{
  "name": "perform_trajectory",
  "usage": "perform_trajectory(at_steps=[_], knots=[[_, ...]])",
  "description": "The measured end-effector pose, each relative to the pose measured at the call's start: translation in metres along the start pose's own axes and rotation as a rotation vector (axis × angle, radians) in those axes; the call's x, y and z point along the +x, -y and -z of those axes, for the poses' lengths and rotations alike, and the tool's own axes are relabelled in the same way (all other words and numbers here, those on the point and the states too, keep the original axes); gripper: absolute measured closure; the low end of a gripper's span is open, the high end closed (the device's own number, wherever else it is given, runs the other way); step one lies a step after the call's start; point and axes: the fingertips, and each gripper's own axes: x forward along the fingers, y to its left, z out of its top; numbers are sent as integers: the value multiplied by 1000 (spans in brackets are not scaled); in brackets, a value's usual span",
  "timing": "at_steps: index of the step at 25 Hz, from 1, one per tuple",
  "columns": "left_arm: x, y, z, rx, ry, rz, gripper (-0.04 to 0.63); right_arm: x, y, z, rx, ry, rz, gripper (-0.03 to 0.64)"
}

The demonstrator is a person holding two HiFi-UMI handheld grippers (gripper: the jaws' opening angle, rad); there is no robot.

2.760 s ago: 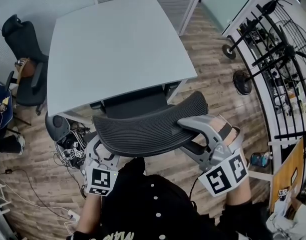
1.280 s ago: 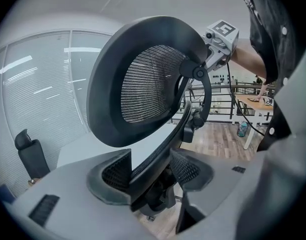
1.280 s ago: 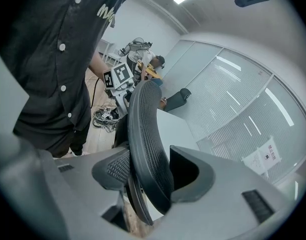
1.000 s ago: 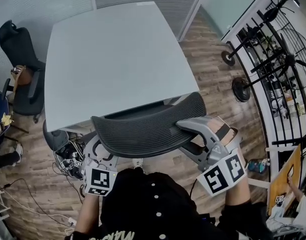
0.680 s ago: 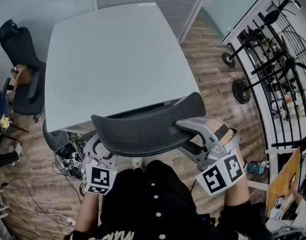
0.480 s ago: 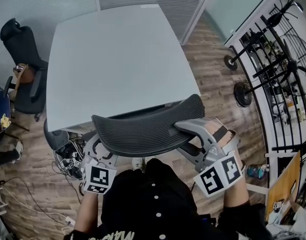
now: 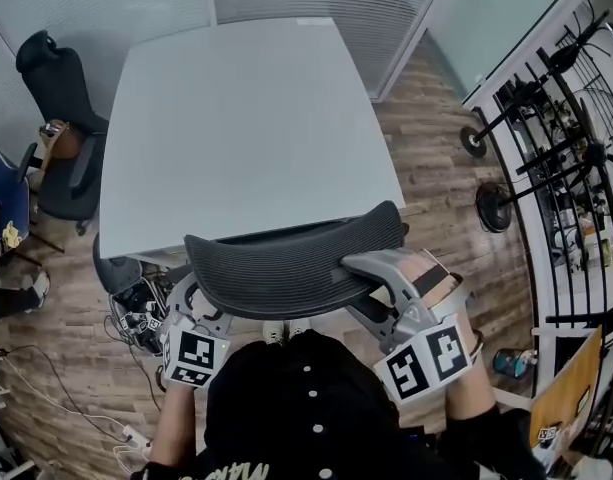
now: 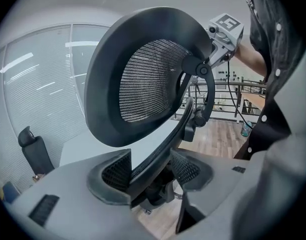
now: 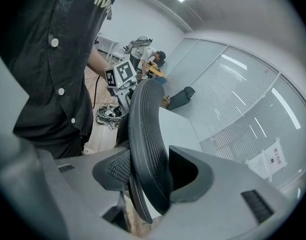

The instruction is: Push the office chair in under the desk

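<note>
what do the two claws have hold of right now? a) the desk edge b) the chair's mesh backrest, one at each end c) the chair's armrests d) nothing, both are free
b: the left claw and the right claw each close on the rim of the mesh backrest in their own gripper views, at opposite ends in the head view

Chair back point(image 7: 286, 263) matt black mesh; desk point(image 7: 246, 128) smooth grey (slight sheen); floor point(image 7: 436, 168) wood-grain.

Right gripper point(image 9: 150, 173) — jaws pressing on the chair back point(image 9: 145, 116), black mesh standing edge-on; left gripper point(image 9: 124, 75) showing at its far end; desk point(image 9: 176, 128) lying beyond.
</note>
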Motion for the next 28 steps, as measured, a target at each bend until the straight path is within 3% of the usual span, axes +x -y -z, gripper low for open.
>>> perform_trajectory(at_steps=[11, 17, 23, 28], knots=[[-1, 2, 1, 22, -30, 8, 337, -1, -2, 2, -19, 7, 4, 394], [-19, -6, -3, 25, -13, -30, 341, -5, -1, 3, -11, 36, 45, 390], [-50, -15, -13, 14, 52, -83, 396, -13, -1, 5, 61, 65, 78, 392], [-76, -30, -25, -38, 141, -175, 493, -28, 0, 10, 176, 131, 111, 408]])
